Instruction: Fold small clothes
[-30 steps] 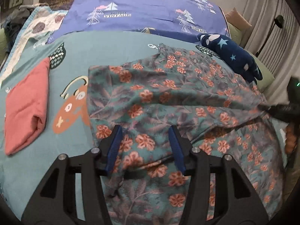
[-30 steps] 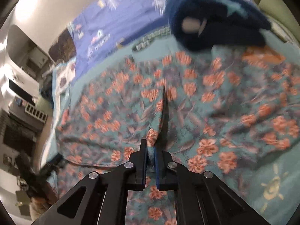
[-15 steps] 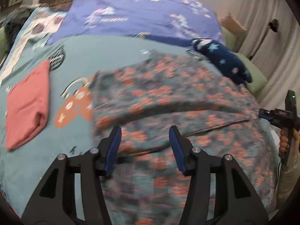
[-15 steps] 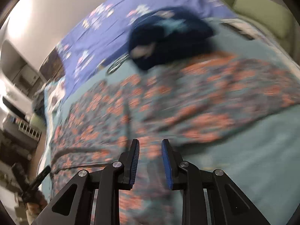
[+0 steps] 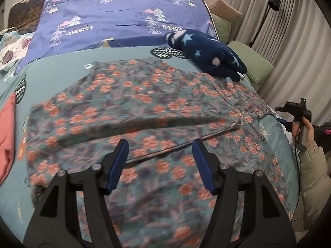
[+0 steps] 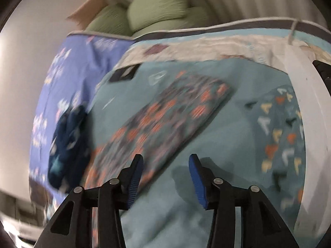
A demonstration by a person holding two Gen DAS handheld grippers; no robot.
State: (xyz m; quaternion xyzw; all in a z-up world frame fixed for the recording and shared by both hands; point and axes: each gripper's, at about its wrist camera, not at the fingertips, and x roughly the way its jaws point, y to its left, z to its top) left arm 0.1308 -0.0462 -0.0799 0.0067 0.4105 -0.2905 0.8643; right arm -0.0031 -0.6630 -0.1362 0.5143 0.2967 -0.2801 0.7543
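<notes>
A bed [image 5: 62,76] covered in a teal printed sheet is carrying everything here. A purple blanket [image 5: 115,14] with a tree print is lying across the head end of the bed, and green cushions [image 5: 254,66] are sitting past the bed's far right corner, in front of pale curtains [image 5: 289,31].

The flowered garment [image 5: 144,111], teal with orange blossoms, is spreading over most of the middle of the bed, reaching from near the left edge to the right edge. Its far part is lying doubled over the near part, with a long fold edge running across it from left to right. In the right wrist view the same flowered garment [image 6: 161,119] is showing blurred, as a flat strip slanting across the sheet.

A dark blue plush toy [image 5: 209,55] with pale stars is resting at the far right of the bed, touching the garment's far corner. A folded pink cloth [image 5: 7,136] is lying at the left edge of the bed, apart from the garment.

The left gripper [image 5: 160,165] is hovering just above the near part of the garment with its blue-padded fingers spread wide, gripping nothing. The right gripper [image 6: 165,179] is standing with its fingers apart over bare sheet, just beside the garment's edge, also empty. From the left wrist view, the right gripper [image 5: 298,113] is sitting in a hand [image 5: 306,130] beyond the right edge of the bed.
</notes>
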